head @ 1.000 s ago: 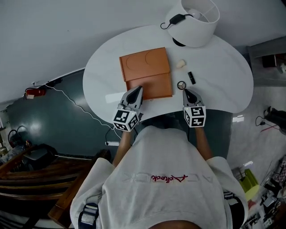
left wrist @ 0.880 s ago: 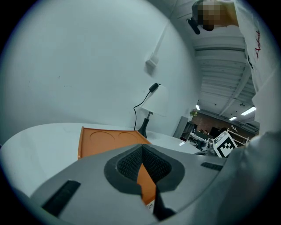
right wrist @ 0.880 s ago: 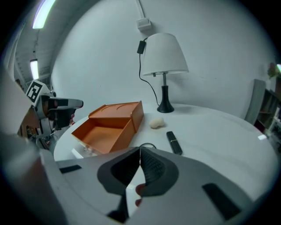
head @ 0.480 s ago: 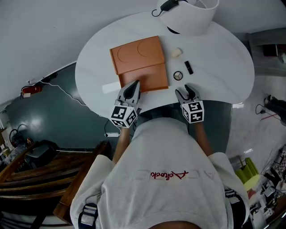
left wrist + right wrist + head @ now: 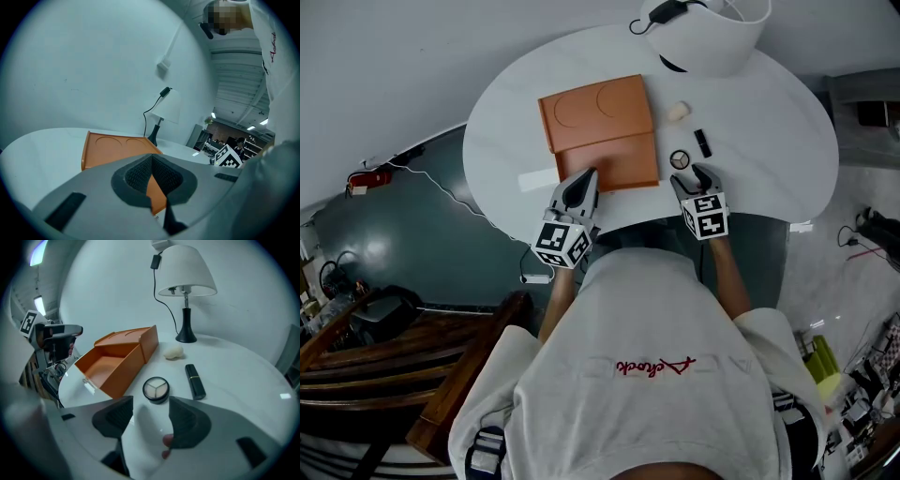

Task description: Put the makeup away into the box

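Note:
An orange box (image 5: 598, 133) lies open on the round white table (image 5: 769, 159), lid flat behind the tray; it also shows in the right gripper view (image 5: 119, 359). To its right lie a round compact (image 5: 680, 159) (image 5: 156, 389), a black lipstick (image 5: 702, 142) (image 5: 195, 380) and a cream sponge (image 5: 678, 112) (image 5: 173, 352). My right gripper (image 5: 695, 177) (image 5: 150, 408) hangs just short of the compact with its jaws opening and nothing between them. My left gripper (image 5: 580, 190) (image 5: 151, 174) is shut at the tray's near left corner; I cannot tell whether it pinches the wall.
A white-shaded lamp (image 5: 708, 33) (image 5: 186, 296) stands at the table's far edge behind the sponge, its black cord running off to the left. A pale strip (image 5: 534, 181) lies on the table left of the box. The table's near edge is just under both grippers.
The right gripper's jaws have gone from shut to open, and it has sunk toward the table just short of the compact. The left gripper has stayed at the box.

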Action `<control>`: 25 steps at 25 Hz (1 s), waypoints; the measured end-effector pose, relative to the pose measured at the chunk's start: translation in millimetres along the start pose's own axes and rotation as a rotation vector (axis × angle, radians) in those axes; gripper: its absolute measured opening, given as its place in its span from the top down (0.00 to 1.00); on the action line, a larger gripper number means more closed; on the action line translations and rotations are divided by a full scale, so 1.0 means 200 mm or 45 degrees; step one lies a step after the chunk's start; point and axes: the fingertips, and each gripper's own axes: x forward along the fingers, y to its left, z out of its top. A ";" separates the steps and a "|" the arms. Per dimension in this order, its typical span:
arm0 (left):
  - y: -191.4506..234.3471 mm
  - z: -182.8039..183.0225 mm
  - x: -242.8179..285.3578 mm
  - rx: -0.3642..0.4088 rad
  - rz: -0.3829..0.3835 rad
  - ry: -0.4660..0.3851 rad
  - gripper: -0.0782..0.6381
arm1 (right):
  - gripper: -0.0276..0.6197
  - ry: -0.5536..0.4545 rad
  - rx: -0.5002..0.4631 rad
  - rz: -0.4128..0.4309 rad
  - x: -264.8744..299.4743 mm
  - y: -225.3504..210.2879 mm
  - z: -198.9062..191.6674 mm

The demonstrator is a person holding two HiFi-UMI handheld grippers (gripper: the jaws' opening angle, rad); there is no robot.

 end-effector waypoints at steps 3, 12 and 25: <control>0.01 0.01 -0.02 -0.004 0.013 -0.010 0.88 | 0.60 0.025 -0.049 -0.005 0.05 -0.02 0.04; 0.09 0.03 -0.10 -0.022 0.070 -0.041 0.88 | 0.59 0.118 -0.103 -0.047 0.14 -0.05 0.10; 0.12 0.07 -0.16 -0.013 0.081 -0.073 0.88 | 0.60 0.030 -0.082 -0.081 0.08 -0.04 0.15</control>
